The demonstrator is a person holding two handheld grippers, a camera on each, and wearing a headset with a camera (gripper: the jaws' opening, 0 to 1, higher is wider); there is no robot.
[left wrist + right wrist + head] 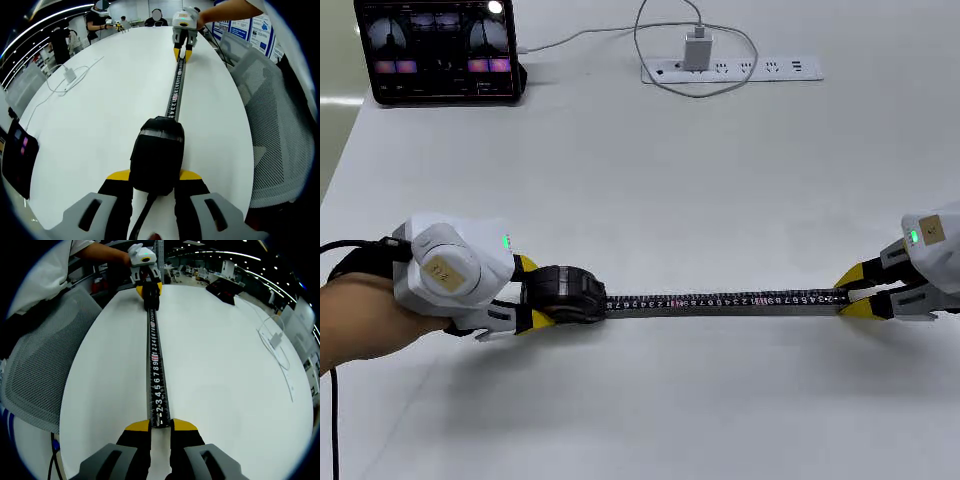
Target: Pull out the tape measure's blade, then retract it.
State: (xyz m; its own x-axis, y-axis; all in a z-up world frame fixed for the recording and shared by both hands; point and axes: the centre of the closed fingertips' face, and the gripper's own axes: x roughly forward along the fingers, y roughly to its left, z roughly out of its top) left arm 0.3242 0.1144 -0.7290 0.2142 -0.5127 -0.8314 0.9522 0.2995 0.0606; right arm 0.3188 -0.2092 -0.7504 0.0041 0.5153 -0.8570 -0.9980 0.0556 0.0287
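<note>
White table (720, 180). A tape blade (720, 300) lies stretched along it from 9 to 3 o'clock. At 9 the left gripper (532, 293) clamps the case (565, 293). At 3 the right gripper (850, 292) pinches the blade's tip. If that pinch slips, the blade could whip back.

Bright, even overhead light — soft shadows on the white table (720, 200), sharp focus, fisheye-bent edges.

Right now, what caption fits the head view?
Left gripper clamps the tape measure case; right gripper holds its blade pulled out.
</note>
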